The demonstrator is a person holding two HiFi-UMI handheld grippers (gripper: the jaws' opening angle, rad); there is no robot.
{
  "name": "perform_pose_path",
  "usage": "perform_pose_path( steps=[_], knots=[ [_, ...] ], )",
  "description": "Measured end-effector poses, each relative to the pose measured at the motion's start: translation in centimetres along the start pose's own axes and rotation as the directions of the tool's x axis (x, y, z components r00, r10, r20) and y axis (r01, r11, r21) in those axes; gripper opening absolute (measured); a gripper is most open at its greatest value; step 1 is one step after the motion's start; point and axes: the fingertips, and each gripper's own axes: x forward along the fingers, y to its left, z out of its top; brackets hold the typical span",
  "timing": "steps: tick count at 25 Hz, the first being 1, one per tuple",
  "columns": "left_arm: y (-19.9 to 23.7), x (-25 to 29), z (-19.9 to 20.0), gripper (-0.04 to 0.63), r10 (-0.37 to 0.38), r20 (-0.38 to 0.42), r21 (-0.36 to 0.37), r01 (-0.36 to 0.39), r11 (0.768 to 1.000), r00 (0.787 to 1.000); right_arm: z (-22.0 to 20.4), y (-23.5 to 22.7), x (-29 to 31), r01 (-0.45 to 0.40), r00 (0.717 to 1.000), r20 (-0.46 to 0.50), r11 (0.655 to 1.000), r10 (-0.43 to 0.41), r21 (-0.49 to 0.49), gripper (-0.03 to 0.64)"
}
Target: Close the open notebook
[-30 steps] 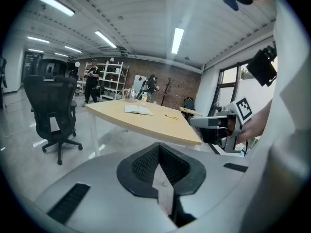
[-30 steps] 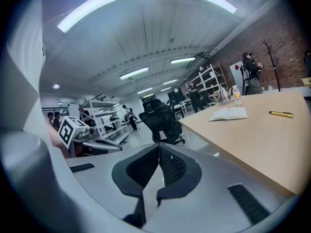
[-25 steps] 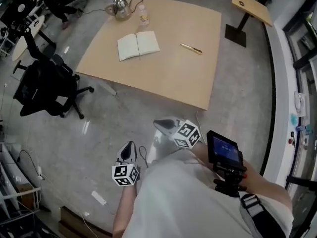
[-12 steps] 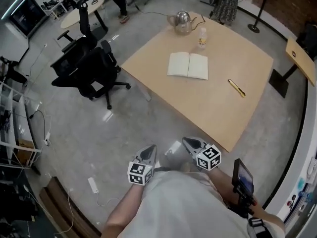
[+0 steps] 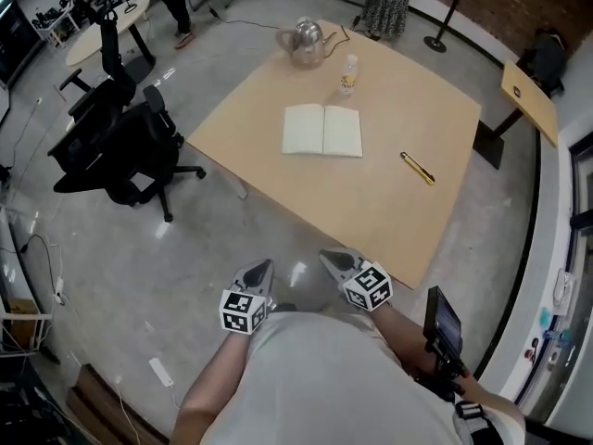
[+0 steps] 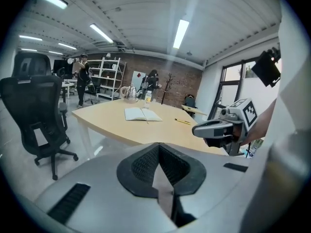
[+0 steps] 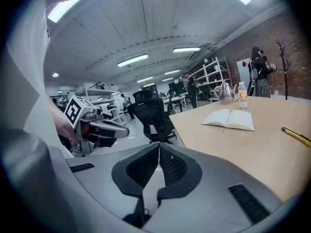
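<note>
An open notebook (image 5: 322, 131) with blank white pages lies flat on the light wooden table (image 5: 278, 188), toward its far half. It also shows in the left gripper view as the notebook (image 6: 142, 114) and in the right gripper view as the notebook (image 7: 229, 119). Both grippers hang close to my body, well short of the table's near edge. My left gripper (image 5: 263, 267) is shut with nothing in it, and so is my right gripper (image 5: 327, 256). In the gripper views the left gripper (image 6: 158, 146) and the right gripper (image 7: 159, 147) show their pads meeting.
A yellow pen (image 5: 417, 168) lies right of the notebook. A metal kettle (image 5: 305, 42) and a small bottle (image 5: 347, 74) stand at the table's far edge. A black office chair (image 5: 116, 146) stands left of the table. People stand beyond the table.
The table and notebook have shifted in the head view as I stepped nearer and turned. Both grippers stayed shut and moved together, side by side, ahead of my body.
</note>
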Motion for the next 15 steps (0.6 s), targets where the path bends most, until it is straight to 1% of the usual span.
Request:
perform_pose_path(
  steps=[5, 9, 12, 15],
  knots=[
    [3.7, 1.8, 2.6, 0.005, -0.065, -0.003, 0.04, 0.066, 0.997, 0.998, 2.5, -1.6, 3.3, 0.083, 0.997, 0.009, 0.996, -0.083, 0.019, 0.017],
    [5.8, 2.5, 2.9, 0.005, -0.117, -0.025, 0.058, 0.118, 0.991, 0.993, 3.0, -2.0, 5.1, 0.144, 0.99, -0.01, 0.989, -0.144, 0.04, 0.017],
    [7.5, 2.4, 2.5, 0.005, -0.127, -0.038, 0.052, 0.129, 0.99, 0.991, 2.8, -1.7, 6.5, 0.162, 0.986, -0.042, 0.986, -0.161, 0.033, 0.017],
    [8.8, 2.2, 2.1, 0.005, -0.119, -0.04, 0.027, 0.12, 0.992, 0.992, 1.9, -1.8, 7.6, 0.157, 0.982, -0.104, 0.988, -0.155, 0.009, 0.017]
  ],
)
